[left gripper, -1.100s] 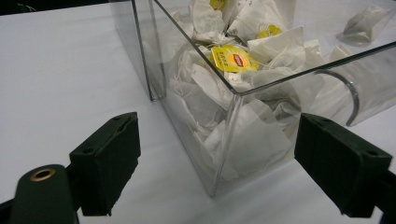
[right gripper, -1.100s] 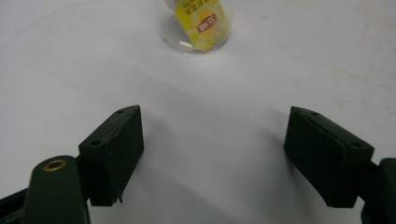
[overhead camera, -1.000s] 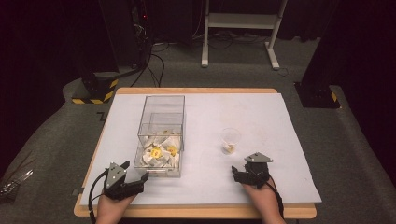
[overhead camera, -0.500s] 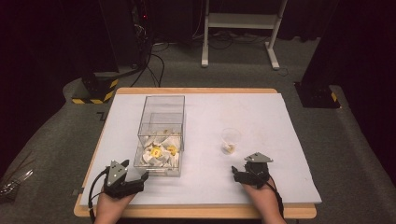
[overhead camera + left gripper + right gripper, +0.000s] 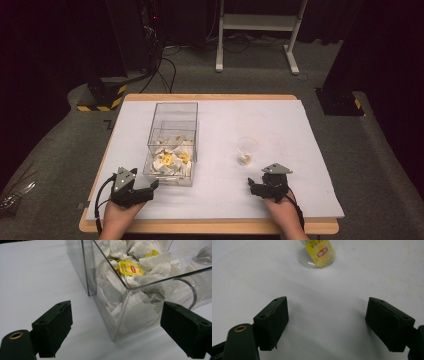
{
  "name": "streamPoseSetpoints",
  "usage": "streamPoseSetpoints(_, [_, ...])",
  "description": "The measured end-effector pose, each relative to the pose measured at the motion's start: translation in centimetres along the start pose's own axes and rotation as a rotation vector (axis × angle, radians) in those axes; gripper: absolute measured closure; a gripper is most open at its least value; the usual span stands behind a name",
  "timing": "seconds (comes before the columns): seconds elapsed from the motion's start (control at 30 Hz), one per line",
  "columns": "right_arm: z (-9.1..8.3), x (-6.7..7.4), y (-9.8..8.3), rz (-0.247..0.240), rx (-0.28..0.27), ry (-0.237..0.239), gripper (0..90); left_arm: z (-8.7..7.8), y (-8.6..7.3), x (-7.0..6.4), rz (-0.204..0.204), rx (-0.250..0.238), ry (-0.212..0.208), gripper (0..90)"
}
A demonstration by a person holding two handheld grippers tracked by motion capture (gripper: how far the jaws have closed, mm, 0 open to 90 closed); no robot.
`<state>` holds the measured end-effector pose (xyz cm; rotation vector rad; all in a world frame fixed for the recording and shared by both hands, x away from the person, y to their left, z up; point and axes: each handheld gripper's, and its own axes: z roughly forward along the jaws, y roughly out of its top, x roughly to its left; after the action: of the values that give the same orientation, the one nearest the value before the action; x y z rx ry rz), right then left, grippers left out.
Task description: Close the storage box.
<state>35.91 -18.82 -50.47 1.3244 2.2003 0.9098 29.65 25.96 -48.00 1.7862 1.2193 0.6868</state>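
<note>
High view first: I see a table with a white cover. My left gripper sits near the bottom edge, just beside the near corner of a clear box. The box stands upright and is full of white tea bags, some with yellow tags. My right gripper rests on the other side, well apart from the box. A small clear cup stands a little past it, with something yellowish inside. I can see a hand under each gripper. Behind the table there is a dark floor with cables and the white legs of a stand.

Left gripper view next: my two black jaws stand wide apart with nothing between them. The corner of the clear box is right in front, close to the jaws but not touching them. I can see crumpled white tea bags pressed against the wall, and one yellow tag near the top.

Right gripper view last: my jaws are wide apart here too, and they hold nothing. Between them is just the bare white cover. Farther ahead is the bottom of the clear cup, with a yellow packet inside it.
</note>
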Motion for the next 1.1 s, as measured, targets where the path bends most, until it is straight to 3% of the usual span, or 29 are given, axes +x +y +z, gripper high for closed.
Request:
streamPoseSetpoints(0.47, [0.0, 0.0, 0.0, 0.004, 0.002, 0.001, 17.8, 1.4, 0.8, 0.0, -0.001, -0.032, 0.054, 11.6])
streamPoseSetpoints(0.7, [0.2, 0.0, 0.2, 0.002, 0.011, 0.007, 15.1, 2.0, 1.2, 0.3, 0.007, -0.033, 0.042, 11.5])
streamPoseSetpoints(0.87, [0.2, 0.0, 0.2, 0.0, 0.01, 0.004, 15.1, 2.4, 1.7, 0.5, 0.035, -0.031, 0.046, 11.0])
streamPoseSetpoints(1.1, [0.2, 0.1, 0.2, 0.003, 0.009, 0.003, 15.2, 3.1, 2.0, 0.9, 0.034, -0.043, 0.049, 11.1])
